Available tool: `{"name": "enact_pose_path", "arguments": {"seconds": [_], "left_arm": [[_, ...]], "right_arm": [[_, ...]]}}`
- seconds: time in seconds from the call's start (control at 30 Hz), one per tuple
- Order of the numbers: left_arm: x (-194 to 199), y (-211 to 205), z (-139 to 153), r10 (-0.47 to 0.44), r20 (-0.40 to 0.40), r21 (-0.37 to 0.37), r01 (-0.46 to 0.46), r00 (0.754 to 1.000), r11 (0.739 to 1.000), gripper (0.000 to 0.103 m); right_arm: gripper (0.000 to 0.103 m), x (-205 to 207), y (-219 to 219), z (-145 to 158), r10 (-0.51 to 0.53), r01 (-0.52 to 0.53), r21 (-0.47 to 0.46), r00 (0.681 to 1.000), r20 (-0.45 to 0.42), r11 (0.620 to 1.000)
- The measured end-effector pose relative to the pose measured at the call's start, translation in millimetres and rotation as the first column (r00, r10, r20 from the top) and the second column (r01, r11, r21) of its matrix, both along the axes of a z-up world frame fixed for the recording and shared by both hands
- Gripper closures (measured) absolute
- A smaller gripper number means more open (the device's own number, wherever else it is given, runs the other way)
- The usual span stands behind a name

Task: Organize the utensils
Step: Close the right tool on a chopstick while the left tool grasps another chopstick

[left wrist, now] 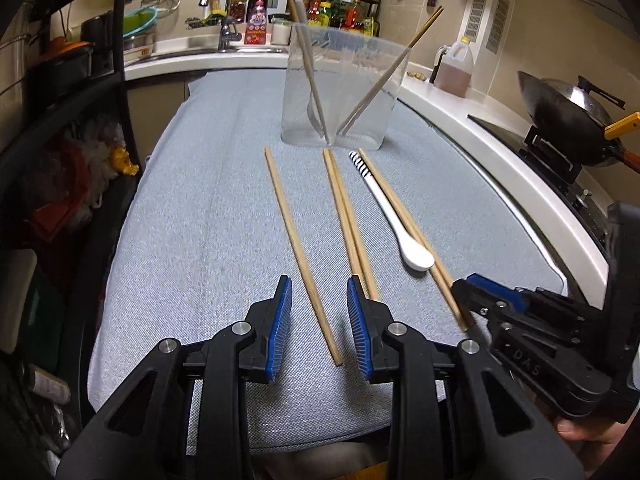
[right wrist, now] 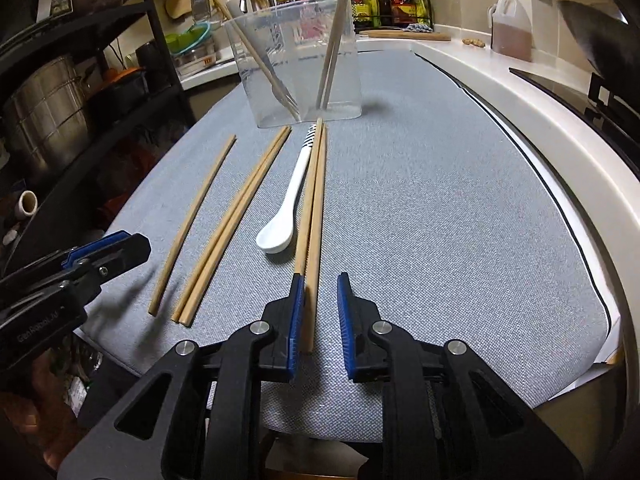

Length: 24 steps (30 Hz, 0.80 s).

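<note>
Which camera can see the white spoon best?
The right wrist view: the spoon lies whole, bowl near, striped handle clear beside the chopstick pair. The left wrist view shows the spoon too, off to one side, with its bowl resting against the chopstick pair.

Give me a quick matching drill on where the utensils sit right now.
Things:
1. fork
2. white spoon
3. single chopstick
4. chopstick pair

Places:
A. lying alone, farthest left on the cloth
B. between the open fingers of the right hand-held gripper
C. standing in the clear container
D. flat on the cloth, bowl end toward the camera

Pairs: 1-C, 2-D, 3-A, 4-B
</note>
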<state>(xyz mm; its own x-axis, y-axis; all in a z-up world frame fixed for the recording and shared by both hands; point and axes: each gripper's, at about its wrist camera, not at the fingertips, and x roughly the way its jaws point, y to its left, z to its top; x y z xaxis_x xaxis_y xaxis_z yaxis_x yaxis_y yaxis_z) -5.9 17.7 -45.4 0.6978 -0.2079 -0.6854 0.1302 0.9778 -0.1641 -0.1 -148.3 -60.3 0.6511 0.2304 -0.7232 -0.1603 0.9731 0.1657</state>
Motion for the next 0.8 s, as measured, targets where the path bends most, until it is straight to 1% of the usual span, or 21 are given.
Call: {"name": "enact_pose_path", "arguments": {"seconds": [0.03, 0.1, 0.17, 0.27, 0.33, 0.4, 0.47, 0.6, 0.8], "left_arm": [[1, 0, -4, 0.006, -0.012, -0.002, -0.006, 1.000, 1.000, 0.074], [3, 0, -9, 0.017, -0.029, -0.004, -0.017, 0.999, 1.000, 0.074], [4, -3, -12, 0.015, -0.031, -0.002, -0.015, 0.999, 1.000, 0.074], [7, -12, -15, 0.015, -0.032, 0.026, -0.014, 0.999, 1.000, 0.074], [9, -16, -18, 0.028, -0.037, 0.058, -0.026, 0.999, 0.998, 0.075], [8, -18, -18, 0.032, -0.027, 0.092, -0.030, 0.999, 0.995, 0.078], [8, -16, -18, 0.030, -0.029, 0.102, -0.027, 0.999, 0.994, 0.095], [4, -11, -16, 0.015, -0.036, 0.102, -0.012, 0.999, 0.995, 0.097], [-7, -5, -17, -0.018, -0.038, 0.102, 0.022, 0.999, 0.995, 0.097]], "right_arm": [[0.091, 0, 1, 0, -0.001, 0.001, -0.010, 1.000, 0.001, 1.000], [0.093, -3, 3, -1, 0.002, -0.001, -0.034, 1.000, 0.010, 0.999], [0.097, -4, 4, -2, 0.003, -0.003, -0.047, 1.000, 0.016, 0.999], [0.097, -6, 3, -2, 0.004, -0.003, -0.056, 1.000, 0.020, 0.998], [0.097, -7, 2, -2, 0.002, -0.001, -0.053, 1.000, 0.019, 0.999], [0.097, -8, -1, -1, -0.006, 0.006, -0.050, 1.000, 0.018, 0.999], [0.097, -11, -4, -1, -0.013, 0.015, -0.057, 1.000, 0.021, 0.998], [0.097, -13, -10, 1, -0.041, 0.042, -0.063, 0.999, 0.019, 0.997], [0.097, -18, -25, 2, -0.104, 0.105, -0.069, 0.995, 0.010, 0.992]]}}
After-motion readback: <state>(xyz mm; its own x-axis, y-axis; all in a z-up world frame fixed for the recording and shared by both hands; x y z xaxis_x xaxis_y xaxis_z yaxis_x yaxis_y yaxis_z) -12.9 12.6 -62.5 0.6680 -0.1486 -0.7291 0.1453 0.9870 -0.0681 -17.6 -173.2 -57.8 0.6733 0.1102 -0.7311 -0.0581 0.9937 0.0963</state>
